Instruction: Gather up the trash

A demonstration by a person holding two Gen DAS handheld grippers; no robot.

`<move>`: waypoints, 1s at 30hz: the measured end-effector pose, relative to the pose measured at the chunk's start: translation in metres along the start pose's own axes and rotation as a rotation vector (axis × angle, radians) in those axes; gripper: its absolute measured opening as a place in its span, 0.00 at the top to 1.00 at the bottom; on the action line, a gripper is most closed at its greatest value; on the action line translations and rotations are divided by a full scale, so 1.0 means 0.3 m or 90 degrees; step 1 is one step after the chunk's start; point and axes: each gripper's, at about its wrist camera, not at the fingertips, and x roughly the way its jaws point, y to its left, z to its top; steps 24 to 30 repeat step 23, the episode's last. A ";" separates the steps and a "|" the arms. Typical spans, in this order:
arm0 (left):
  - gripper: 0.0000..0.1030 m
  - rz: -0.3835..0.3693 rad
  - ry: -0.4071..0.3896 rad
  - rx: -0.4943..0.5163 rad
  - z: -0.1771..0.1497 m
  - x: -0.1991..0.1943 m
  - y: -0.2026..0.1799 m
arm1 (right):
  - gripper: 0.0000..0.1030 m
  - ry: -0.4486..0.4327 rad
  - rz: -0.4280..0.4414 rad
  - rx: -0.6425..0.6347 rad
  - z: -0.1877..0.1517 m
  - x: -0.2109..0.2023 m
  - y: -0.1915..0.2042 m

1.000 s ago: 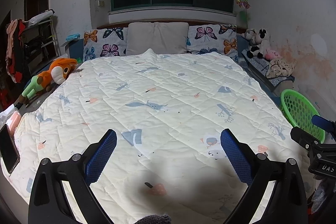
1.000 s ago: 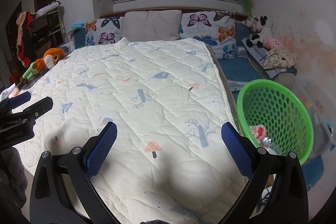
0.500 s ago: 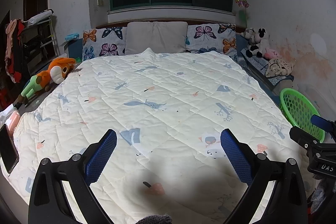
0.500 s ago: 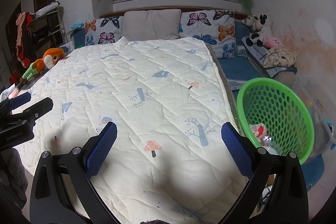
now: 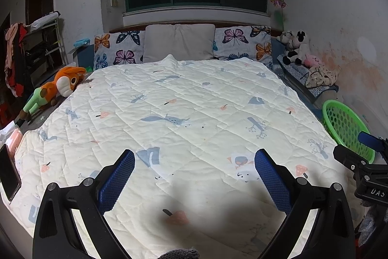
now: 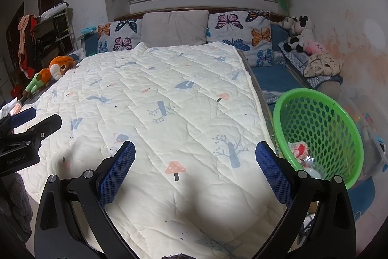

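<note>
Both tools, left tool (image 5: 194, 176) and right tool (image 6: 195, 172), hang wide open and empty over the quilt (image 6: 169, 101), trash (image 6: 299, 149) already in the green basket (image 6: 339, 111) beside it, so next comes spotting any leftover scrap.

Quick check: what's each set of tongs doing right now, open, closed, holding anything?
Left tongs: open, holding nothing, above the quilt.
Right tongs: open, holding nothing, beside the green basket.
</note>
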 end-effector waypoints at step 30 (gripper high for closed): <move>0.07 -0.004 0.006 -0.002 -0.003 0.017 0.015 | 0.04 0.003 0.005 0.001 -0.008 0.009 0.003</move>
